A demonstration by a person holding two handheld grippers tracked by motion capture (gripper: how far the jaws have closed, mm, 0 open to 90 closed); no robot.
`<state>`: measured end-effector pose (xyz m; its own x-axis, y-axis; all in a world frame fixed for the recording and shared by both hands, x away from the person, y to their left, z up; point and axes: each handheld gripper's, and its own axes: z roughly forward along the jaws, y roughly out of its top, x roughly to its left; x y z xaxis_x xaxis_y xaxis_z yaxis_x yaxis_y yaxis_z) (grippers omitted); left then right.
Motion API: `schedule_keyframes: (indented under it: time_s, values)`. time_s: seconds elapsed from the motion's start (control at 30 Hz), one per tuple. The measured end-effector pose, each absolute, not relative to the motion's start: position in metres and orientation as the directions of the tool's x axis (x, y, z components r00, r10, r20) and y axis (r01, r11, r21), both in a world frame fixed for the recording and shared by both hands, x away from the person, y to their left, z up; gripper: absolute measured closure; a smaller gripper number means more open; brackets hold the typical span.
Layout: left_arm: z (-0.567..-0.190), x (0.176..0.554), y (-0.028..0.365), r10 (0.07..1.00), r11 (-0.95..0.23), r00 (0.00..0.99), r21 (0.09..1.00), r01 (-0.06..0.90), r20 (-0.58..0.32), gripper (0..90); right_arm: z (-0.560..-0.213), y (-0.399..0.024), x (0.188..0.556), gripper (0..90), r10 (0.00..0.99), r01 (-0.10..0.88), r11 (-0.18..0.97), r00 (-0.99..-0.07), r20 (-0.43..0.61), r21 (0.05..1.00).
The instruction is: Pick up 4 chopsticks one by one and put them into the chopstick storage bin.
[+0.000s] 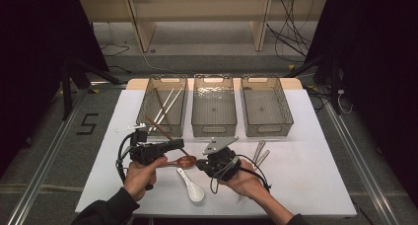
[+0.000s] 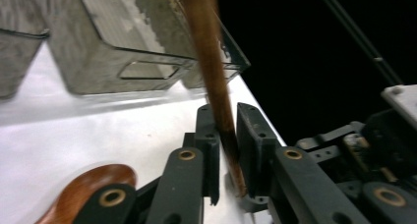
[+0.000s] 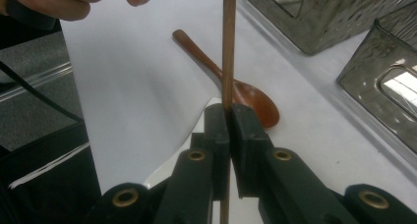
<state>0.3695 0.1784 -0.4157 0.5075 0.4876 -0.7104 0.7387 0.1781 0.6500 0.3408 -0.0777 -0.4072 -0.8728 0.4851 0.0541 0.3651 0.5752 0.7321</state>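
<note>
A thin brown chopstick (image 1: pixel 160 130) slants over the white table, and both grippers hold it. My left gripper (image 1: pixel 178 145) is shut on it near the middle; in the left gripper view the chopstick (image 2: pixel 211 62) runs up from between the closed pads (image 2: pixel 253 135). My right gripper (image 1: pixel 199 164) is shut on its lower end, and the stick (image 3: pixel 228 47) rises straight out of the pinched jaws. A brown wooden spoon (image 1: pixel 186 161) lies on the table just under the two grippers, and its bowl (image 3: pixel 251 103) sits just beyond the right gripper (image 3: pixel 229 121).
Three clear bins stand in a row at the back: the left bin (image 1: pixel 169 77) holds several chopsticks, beside the middle bin (image 1: pixel 213 130) and right bin (image 1: pixel 266 130). A white ceramic spoon (image 1: pixel 192 188) lies near the front. Metal utensils (image 1: pixel 260 153) lie to the right, a white utensil (image 1: pixel 129 128) to the left.
</note>
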Motion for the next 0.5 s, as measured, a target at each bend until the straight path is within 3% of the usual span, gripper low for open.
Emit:
schedule_keyframes:
  time_s: [0.23, 0.5]
  values:
    - [-0.414, 0.372, 0.178, 0.461, 0.160, 0.516, 0.640, 0.752, -0.722, 83.7, -0.411, -0.077, 0.341, 84.6, 0.494, 0.375, 0.572, -0.867, 0.059, 0.729]
    - [-0.404, 0.381, 0.193, 0.501, 0.168, 0.505, 0.651, 0.740, -0.703, 83.7, -0.407, -0.090, 0.347, 57.8, 0.526, 0.421, 0.543, -0.845, 0.097, 0.727]
